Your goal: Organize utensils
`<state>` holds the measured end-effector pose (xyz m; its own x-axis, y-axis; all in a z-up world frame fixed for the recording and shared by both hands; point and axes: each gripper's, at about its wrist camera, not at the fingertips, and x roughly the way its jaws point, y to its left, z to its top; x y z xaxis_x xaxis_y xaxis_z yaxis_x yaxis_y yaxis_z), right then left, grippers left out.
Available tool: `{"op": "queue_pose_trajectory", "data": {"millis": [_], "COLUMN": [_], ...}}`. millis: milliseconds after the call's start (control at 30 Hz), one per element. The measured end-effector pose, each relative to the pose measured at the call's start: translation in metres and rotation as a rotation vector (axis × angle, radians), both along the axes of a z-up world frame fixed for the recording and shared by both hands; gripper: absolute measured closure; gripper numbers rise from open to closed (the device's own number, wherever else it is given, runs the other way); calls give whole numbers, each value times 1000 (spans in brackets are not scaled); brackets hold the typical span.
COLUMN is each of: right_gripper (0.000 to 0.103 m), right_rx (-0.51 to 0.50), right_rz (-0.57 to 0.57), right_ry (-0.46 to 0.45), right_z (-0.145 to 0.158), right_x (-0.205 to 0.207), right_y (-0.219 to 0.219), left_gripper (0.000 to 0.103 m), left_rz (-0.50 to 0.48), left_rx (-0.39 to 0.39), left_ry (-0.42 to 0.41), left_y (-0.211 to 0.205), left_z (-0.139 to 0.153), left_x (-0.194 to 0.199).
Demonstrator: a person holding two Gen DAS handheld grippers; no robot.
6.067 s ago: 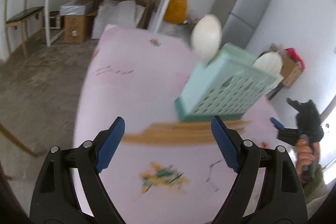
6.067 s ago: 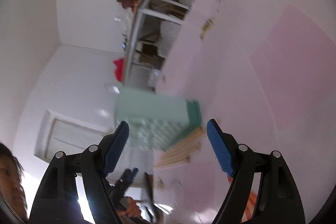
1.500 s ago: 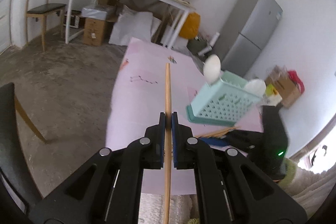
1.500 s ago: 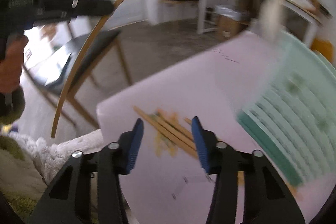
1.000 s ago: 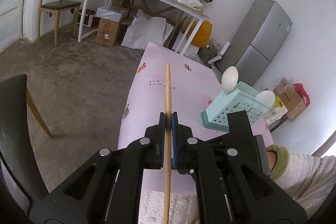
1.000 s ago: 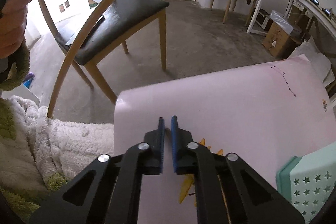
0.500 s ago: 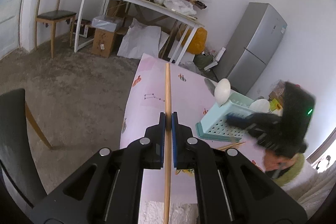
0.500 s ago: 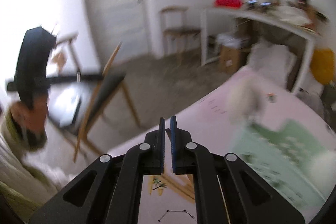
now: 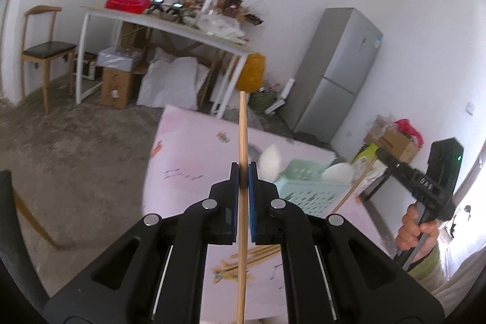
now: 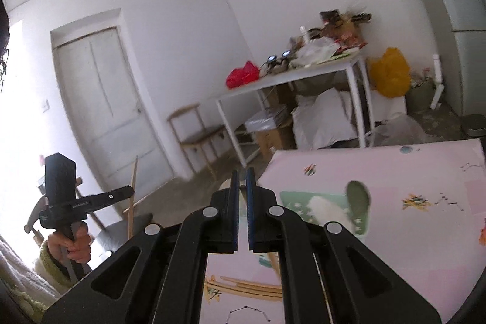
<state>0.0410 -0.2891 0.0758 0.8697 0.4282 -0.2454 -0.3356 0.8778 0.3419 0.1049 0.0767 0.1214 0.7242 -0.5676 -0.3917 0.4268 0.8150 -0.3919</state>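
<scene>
My left gripper is shut on a wooden chopstick that runs straight up the left wrist view. Beyond it on the pink table stands a mint basket with white spoons in it. To the right, a hand holds my right gripper, shut on a second chopstick that slants down over the basket. In the right wrist view the right gripper is shut above the basket. Loose chopsticks lie near the table's front edge.
A dark chair stands left of the table. Farther back are a cluttered white table, a wooden chair, boxes and bags, and a grey fridge. A white door is on the far wall.
My right gripper has lifted from the pile of chopsticks with one in it and swung up over the basket. The left gripper has risen a little, still holding its chopstick.
</scene>
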Motion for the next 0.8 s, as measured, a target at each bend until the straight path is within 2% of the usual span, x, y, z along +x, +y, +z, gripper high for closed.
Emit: {"op": "queue_pose_trajectory", "data": {"millis": [267,400,600,800], "right_gripper": [99,99,99,99], "right_rx": [47,48,40,46], "right_rz": [-52,-65,-79,-93], "right_ry": [-72,-106,-136,-131], "right_z": [13,24,34,34], "right_x": [-30,-41,-58,-67], "right_y": [-23,-27,-31,-36], "left_gripper": [98,98,98,98], "left_rz": [-125,-134,-94,-40], "left_rx": [-86,-121,-174,-191], "left_ry": [-142,-228,-273,-228], "left_y": [-48,-78,-128,-167], "left_z": [53,74,75,60], "left_x": [15,27,60,97]}}
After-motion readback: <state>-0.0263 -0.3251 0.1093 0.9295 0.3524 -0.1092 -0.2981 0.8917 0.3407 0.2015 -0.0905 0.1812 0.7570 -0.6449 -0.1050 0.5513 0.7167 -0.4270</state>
